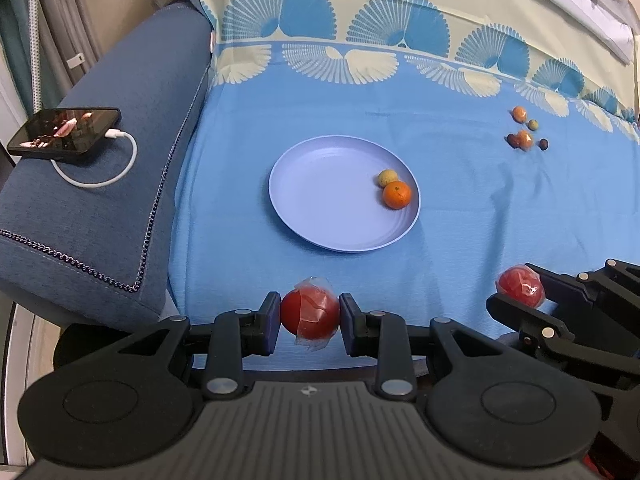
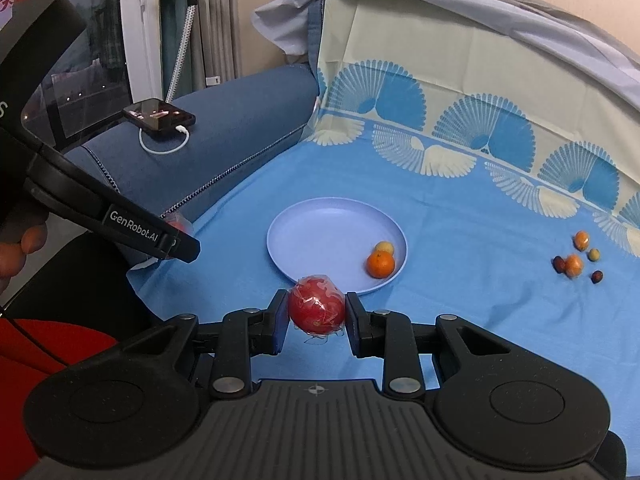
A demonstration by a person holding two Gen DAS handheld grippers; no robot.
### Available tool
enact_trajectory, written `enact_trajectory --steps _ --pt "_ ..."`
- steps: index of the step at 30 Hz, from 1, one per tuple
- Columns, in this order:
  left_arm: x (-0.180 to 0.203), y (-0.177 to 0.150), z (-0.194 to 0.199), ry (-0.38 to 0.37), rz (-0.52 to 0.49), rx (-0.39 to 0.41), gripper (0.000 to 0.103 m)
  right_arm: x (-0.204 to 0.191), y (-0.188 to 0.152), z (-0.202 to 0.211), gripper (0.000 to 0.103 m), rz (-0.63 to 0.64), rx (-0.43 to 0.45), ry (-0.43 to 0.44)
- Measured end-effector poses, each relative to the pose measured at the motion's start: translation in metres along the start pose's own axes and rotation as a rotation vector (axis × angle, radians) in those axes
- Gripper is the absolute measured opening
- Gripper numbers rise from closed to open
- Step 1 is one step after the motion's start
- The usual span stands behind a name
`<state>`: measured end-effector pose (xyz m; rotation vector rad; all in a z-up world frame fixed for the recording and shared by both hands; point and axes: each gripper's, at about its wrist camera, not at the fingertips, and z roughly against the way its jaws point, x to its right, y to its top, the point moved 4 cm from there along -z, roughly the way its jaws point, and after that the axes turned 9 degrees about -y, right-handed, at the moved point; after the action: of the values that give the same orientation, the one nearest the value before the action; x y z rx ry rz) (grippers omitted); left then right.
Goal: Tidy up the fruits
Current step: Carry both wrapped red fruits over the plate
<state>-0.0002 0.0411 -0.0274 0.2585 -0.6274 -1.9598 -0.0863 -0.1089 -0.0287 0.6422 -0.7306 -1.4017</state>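
My left gripper (image 1: 310,316) is shut on a red fruit in clear wrap (image 1: 310,312), held above the near edge of the blue cloth. My right gripper (image 2: 317,312) is shut on a second wrapped red fruit (image 2: 316,306), just in front of the lilac plate (image 2: 320,220). The plate (image 1: 320,200) holds an orange (image 1: 397,195) and a small yellowish fruit (image 1: 388,177) at its right side. The right gripper with its fruit (image 1: 520,286) also shows at the right of the left wrist view. Several small fruits (image 2: 576,258) lie loose on the cloth at the far right.
A blue sofa armrest (image 1: 120,160) at the left bears a phone (image 1: 66,130) on a white charging cable. The patterned cloth (image 1: 480,208) rises up the backrest behind. A hand (image 2: 24,248) holds the left gripper's handle at the left of the right wrist view.
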Motion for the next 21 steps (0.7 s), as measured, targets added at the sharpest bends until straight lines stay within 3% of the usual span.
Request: enact_trajectory --steps 15,21 --pt "-0.012 0.013 -0.036 -0.006 0.019 -0.062 0.034 0.004 0.0 -0.033 0.031 -0.014 -0.066 0.017" --pt "-0.019 0.043 -0.059 -0.006 0.015 -0.066 0.034 0.008 0.012 -0.06 0.031 -0.029 -0.082 0.019"
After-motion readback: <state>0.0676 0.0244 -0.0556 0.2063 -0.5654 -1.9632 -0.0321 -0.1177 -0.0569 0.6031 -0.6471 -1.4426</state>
